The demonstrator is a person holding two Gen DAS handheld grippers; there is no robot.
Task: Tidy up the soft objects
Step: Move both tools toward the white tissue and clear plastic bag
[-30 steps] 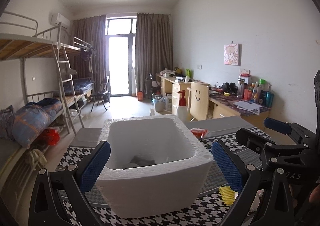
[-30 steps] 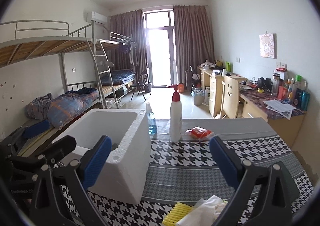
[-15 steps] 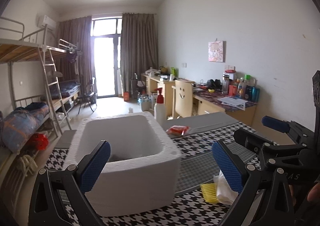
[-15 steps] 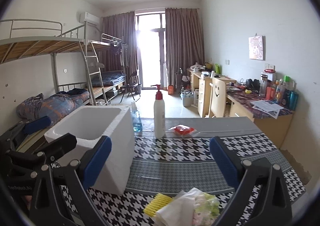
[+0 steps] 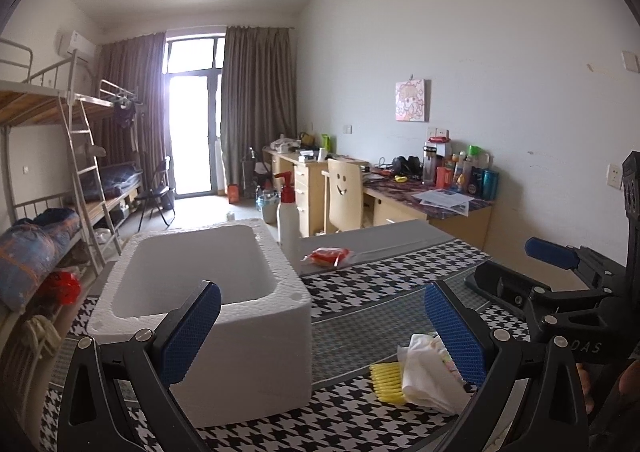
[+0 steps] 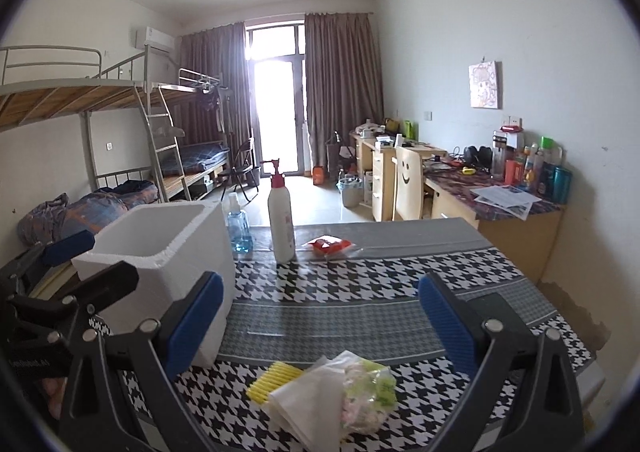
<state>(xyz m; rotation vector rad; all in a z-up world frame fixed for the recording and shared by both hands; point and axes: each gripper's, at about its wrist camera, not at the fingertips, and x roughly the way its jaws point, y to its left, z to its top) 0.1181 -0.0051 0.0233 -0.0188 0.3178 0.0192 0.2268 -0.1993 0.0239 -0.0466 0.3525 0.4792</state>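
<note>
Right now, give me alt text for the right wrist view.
The open right tool hangs over a pile of soft items on a houndstooth tablecloth. A white foam box stands left; a pump bottle stands behind.

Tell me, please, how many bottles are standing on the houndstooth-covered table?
2: a tall white pump bottle with a red top near the table's far edge, and a small clear bottle of blue liquid left of it, beside the white foam box. Others may be hidden behind that box.
</note>
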